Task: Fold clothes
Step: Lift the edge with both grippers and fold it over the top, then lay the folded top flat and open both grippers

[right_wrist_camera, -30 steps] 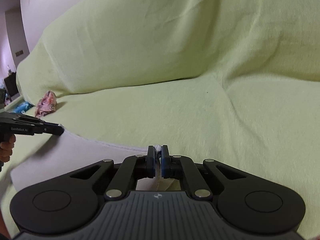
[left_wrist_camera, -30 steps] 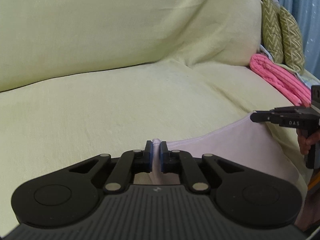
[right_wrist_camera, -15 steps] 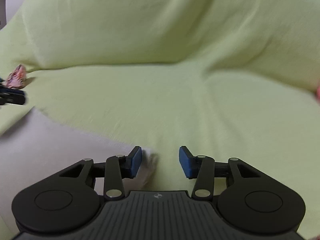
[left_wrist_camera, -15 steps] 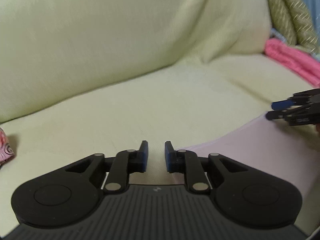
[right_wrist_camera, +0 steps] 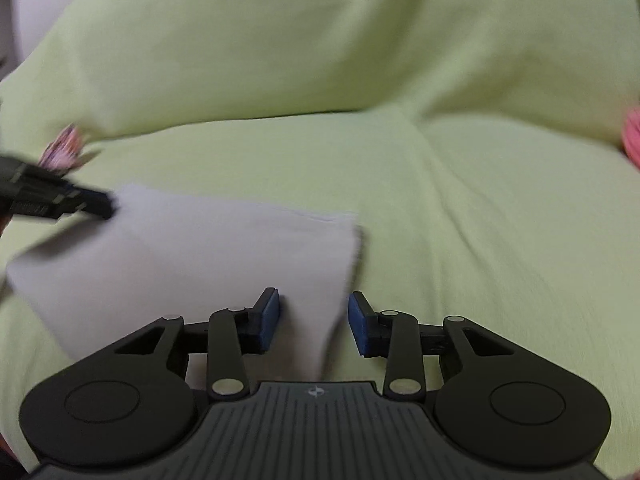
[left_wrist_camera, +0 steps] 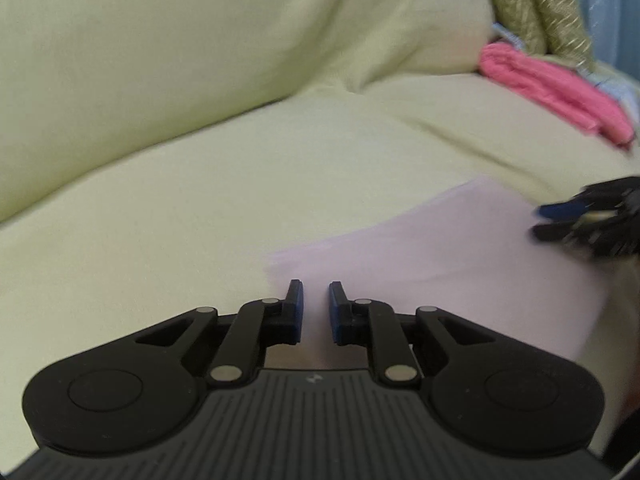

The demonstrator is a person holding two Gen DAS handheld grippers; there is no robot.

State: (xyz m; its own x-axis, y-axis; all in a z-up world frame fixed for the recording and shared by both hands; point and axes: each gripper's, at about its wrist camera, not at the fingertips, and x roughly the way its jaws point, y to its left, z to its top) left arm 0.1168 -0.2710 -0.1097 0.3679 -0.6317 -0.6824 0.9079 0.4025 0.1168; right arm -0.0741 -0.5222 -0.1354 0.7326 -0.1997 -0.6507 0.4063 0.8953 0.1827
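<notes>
A pale lilac folded garment point(left_wrist_camera: 440, 248) point(right_wrist_camera: 192, 248) lies flat on the yellow-green sofa cover point(left_wrist_camera: 200, 208). My left gripper point(left_wrist_camera: 316, 304) hovers over the garment's left edge, open by a narrow gap with nothing pinched. It also shows at the left of the right wrist view, where this left gripper point(right_wrist_camera: 96, 202) sits by the garment's far left corner. My right gripper point(right_wrist_camera: 314, 316) is over the garment's right edge. Its jaws are closing, the cloth shows between them and the pads do not press on it. In the left wrist view the right gripper point(left_wrist_camera: 552, 220) appears blurred.
A folded pink garment point(left_wrist_camera: 560, 92) lies at the sofa's right end, below olive patterned cushions point(left_wrist_camera: 532, 8). A small crumpled pink patterned cloth point(right_wrist_camera: 64, 152) sits at the far left. The sofa back point(right_wrist_camera: 320, 40) rises behind the seat.
Both grippers were shut on the garment's far edge a second ago. They have let go, opened and drawn back, and the garment now lies flat on the seat.
</notes>
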